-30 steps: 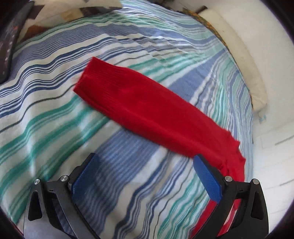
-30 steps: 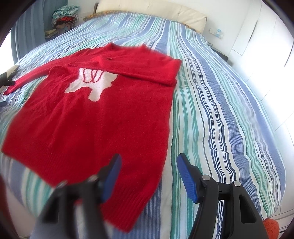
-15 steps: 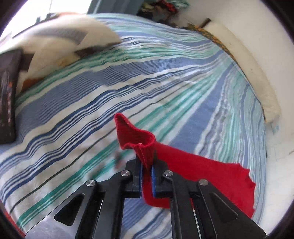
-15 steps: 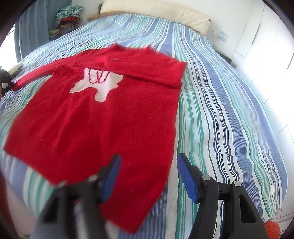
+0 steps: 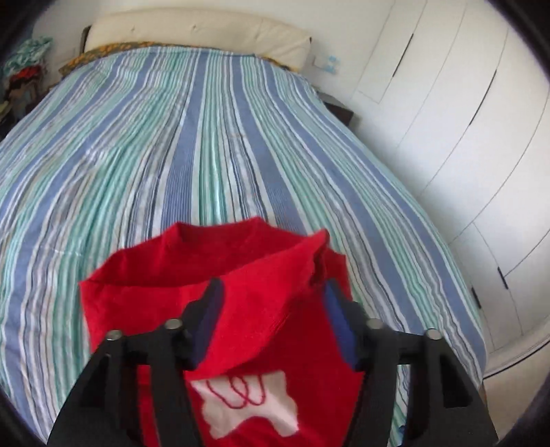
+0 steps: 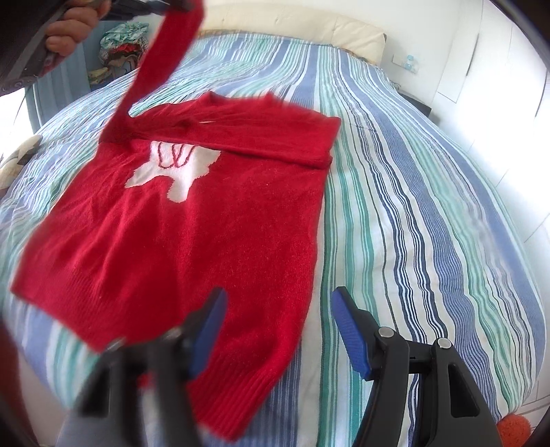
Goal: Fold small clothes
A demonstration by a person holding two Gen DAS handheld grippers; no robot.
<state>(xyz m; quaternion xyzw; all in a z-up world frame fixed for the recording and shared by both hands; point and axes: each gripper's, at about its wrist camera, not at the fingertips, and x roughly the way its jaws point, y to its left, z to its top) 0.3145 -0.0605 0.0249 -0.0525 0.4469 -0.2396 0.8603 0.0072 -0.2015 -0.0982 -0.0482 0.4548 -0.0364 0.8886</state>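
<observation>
A red sweater (image 6: 192,240) with a white motif (image 6: 175,168) lies flat on the striped bed; its far sleeve is folded across the chest. The other sleeve (image 6: 154,68) rises from the shoulder to my left gripper (image 6: 182,4), held by a hand (image 6: 68,31) at the top left. In the left wrist view that gripper (image 5: 273,285) hangs above the motif (image 5: 247,405). Its jaws are opening, and the sleeve (image 5: 240,275) drapes loosely between them, its cuff by the right finger. My right gripper (image 6: 279,294) stands open over the sweater's near right edge with nothing between its pads.
The striped bed cover (image 6: 429,206) stretches right of the sweater. A cream headboard (image 5: 196,34) closes the far end and white wardrobe doors (image 5: 464,120) line the right side. A clothes pile (image 6: 123,44) sits far left, a cushion (image 6: 17,158) at the left edge.
My left gripper shut on the sleeve cuff, lifted it and swung it over the sweater's chest; its jaws now stand apart. The right gripper has stayed where it was.
</observation>
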